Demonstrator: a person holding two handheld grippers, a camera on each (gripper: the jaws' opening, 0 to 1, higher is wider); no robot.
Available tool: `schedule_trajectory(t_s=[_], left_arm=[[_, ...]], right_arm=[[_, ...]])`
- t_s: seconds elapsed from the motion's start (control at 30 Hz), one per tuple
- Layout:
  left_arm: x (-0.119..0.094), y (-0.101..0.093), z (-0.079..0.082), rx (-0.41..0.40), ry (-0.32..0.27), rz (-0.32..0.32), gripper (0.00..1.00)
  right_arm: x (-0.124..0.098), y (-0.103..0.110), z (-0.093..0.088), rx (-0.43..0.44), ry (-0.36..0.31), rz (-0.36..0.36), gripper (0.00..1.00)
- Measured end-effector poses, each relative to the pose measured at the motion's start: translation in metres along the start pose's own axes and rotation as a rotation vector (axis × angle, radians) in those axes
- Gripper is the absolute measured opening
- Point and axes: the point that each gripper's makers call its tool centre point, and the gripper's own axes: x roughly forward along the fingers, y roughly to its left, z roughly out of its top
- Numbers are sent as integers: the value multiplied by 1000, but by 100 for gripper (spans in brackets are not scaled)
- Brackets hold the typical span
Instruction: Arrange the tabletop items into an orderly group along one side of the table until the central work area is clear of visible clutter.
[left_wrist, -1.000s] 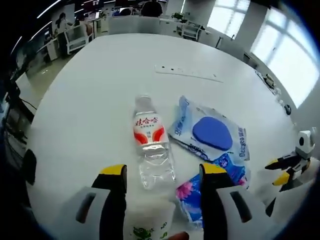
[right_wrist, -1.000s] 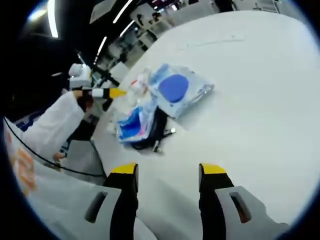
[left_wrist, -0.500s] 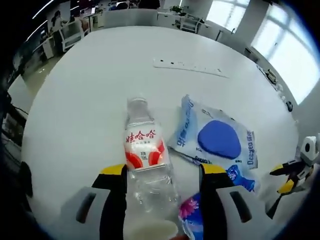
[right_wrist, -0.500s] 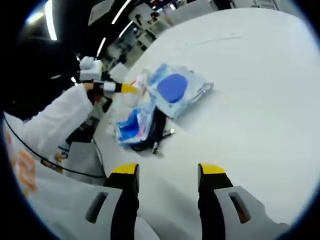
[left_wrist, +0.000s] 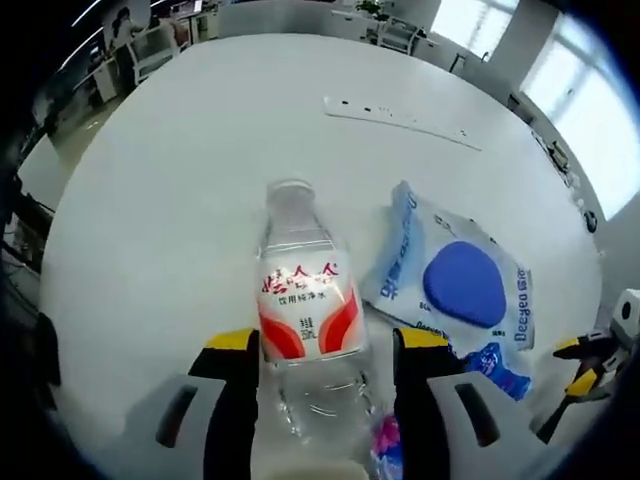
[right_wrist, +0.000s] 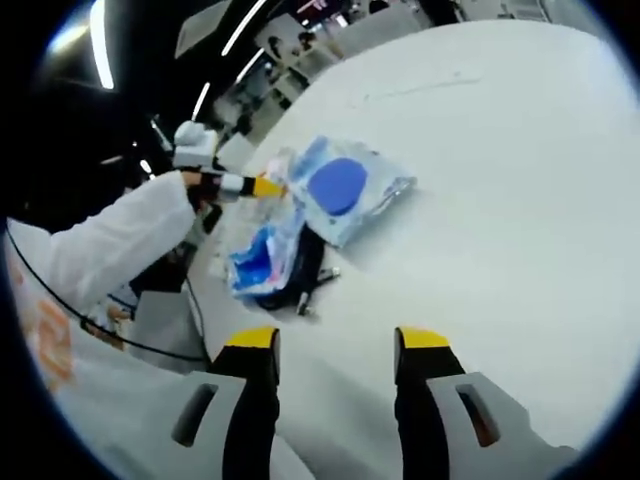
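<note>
A clear water bottle (left_wrist: 303, 300) with a red and white label lies on the white table (left_wrist: 170, 200), cap pointing away. My left gripper (left_wrist: 327, 345) is open, one jaw on each side of the bottle's body. A blue wipes pack (left_wrist: 462, 285) lies to its right, with a smaller blue pack (left_wrist: 497, 367) and a pink-flowered pack (left_wrist: 384, 440) nearer. My right gripper (right_wrist: 335, 340) is open over bare table with nothing between its jaws. In the right gripper view the left gripper (right_wrist: 245, 185) reaches in beside the wipes pack (right_wrist: 340, 190).
A white power strip (left_wrist: 400, 112) lies far across the table. A black object (right_wrist: 303, 272) sticks out under the small blue pack (right_wrist: 258, 255). A person's white sleeve (right_wrist: 110, 250) holds the left gripper. The right gripper (left_wrist: 590, 360) shows at the right edge.
The left gripper has moved forward along the bottle, so the bottle's label now sits between its jaws. The right gripper has barely moved.
</note>
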Motion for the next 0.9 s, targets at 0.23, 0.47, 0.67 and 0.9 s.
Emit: schedule_trajectory(t_s=[0.23,0.47,0.67,0.9], left_arm=[[3,4,4,-13,-13,34,50],[9,6,8,67,-42,132,49],[10,10,12,57,-108,150,48],[7,12,12,45,-122,141,44]], right_arm=[[0,-1,3,8,-9,3,44],[1,-5,3,18,-10,-1,44],[0,-3,8,22,-43,11,43],[-7,-6,12,33,-72,14,42]])
